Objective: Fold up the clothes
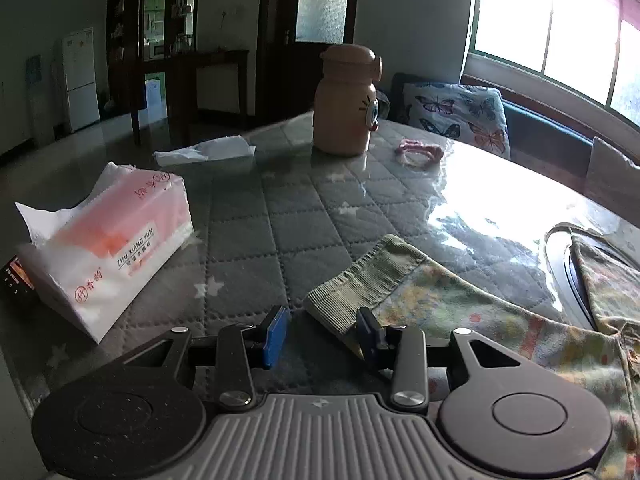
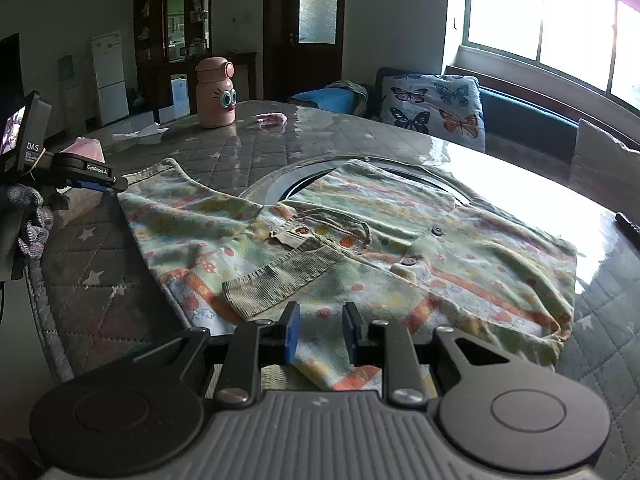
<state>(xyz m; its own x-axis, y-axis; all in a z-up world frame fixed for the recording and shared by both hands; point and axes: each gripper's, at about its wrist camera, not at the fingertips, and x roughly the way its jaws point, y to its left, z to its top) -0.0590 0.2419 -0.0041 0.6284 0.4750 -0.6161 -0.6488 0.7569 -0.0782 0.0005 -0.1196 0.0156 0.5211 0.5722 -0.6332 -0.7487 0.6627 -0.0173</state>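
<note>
A: What's on the table (image 1: 320, 216) w/ the quilted star cover?
B: Landmark = peach cartoon-eyed bottle (image 1: 346, 102), upright at the far side. Just right of it, a pink hair tie (image 1: 420, 151). Left of it, a crumpled white tissue (image 1: 206, 151).
A: And nearer than the bottle?
B: Tissue pack (image 1: 112, 248), pink and white, well in front and to the left, one sheet sticking out the top.
A: Bkgd?
B: Butterfly cushion (image 1: 460, 114) behind the bottle to the right, under the window (image 1: 560, 32). White fridge (image 1: 80, 80) far left of the bottle, dark cabinet (image 1: 160, 36) btwn them. Blue cloth (image 2: 324, 100) by the cushion.
</note>
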